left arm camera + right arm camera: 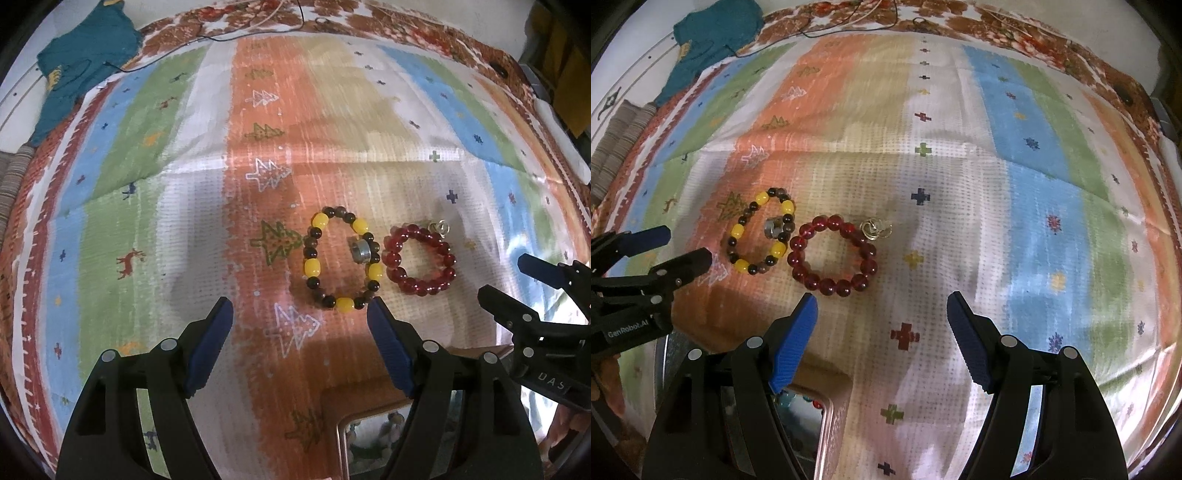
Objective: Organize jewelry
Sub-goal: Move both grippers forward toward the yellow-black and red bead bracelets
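- The left gripper [300, 314] is wide open and holds nothing. It hangs over the striped cloth [147, 206], with its blue tips just in front of the yellow and brown bracelet [341, 260].
- That bracelet lies flat on the orange stripe. A silver ring [360, 252] sits on its right side, touching the beads. I think the ring may roll or slip if the bracelet is pulled fast.
- To pick this bracelet well, I would go down slowly over the near part of the loop. One tip should go inside the loop and one outside. Then close softly on the beads.
- The red bracelet [833, 255] lies just to the right of the yellow one. They look like they touch or almost touch, so a grab on one may bump the other.
- A little bunch of gold rings [874, 229] lies at the far right side of the red bracelet. It is small and thin, so it looks hard to pinch.
- The right gripper [882, 310] is wide open too and holds nothing. Its left tip is close to the near beads of the red bracelet.
- A box with a shiny edge [827, 424] shows low between the gripper arms. Beads seem to be in it already. I think the jewelry goes there, but I cannot see it well.
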Motion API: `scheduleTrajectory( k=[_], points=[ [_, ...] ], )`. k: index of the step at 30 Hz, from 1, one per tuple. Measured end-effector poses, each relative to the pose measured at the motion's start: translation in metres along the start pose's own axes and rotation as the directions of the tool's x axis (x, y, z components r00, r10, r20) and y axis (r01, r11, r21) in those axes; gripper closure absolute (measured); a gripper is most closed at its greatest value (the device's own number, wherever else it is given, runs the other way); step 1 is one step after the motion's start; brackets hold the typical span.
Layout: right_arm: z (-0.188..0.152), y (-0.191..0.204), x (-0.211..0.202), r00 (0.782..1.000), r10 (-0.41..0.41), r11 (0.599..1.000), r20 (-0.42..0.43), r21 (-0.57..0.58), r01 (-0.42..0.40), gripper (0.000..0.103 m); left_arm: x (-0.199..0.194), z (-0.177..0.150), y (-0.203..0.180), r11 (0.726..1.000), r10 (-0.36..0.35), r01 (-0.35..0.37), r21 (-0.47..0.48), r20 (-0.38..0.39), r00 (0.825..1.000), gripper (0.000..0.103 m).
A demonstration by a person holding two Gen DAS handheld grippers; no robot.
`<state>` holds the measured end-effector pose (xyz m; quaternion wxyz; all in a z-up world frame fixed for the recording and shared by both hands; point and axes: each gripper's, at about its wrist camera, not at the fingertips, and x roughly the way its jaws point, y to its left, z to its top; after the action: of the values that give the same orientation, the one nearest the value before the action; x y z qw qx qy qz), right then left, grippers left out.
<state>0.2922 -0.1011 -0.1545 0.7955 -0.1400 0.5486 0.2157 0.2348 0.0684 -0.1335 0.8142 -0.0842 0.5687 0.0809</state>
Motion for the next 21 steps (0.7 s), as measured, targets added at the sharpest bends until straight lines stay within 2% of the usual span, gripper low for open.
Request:
scheduleTrajectory(
  k=[6,14,19,21],
  points=[
    [0.003,-0.004,0.019,0.999,-0.008,1.000,-0.042,0.001,0.008,0.031,0.017,0.005,0.004,1.000,-0.002,0.002,-0.003,-0.035,0.999,0.028],
    [0.015,-0.003,0.033,0.999,-0.001,1.000,-0.050,0.012,0.002,0.031,0.032,0.015,0.005,1.000,-0.005,0.005,0.000,-0.054,0.999,0.030],
    [0.019,-0.001,0.045,0.997,-0.027,1.000,-0.066,-0.001,0.027,0.031,0.041,0.018,0.005,1.000,0.009,-0.008,0.018,-0.065,0.998,0.031],
    [0.019,0.000,0.049,0.997,-0.029,1.000,-0.071,-0.007,0.029,0.031,0.044,0.019,0.005,0.999,0.017,-0.015,0.036,-0.069,0.997,0.035]
  ],
)
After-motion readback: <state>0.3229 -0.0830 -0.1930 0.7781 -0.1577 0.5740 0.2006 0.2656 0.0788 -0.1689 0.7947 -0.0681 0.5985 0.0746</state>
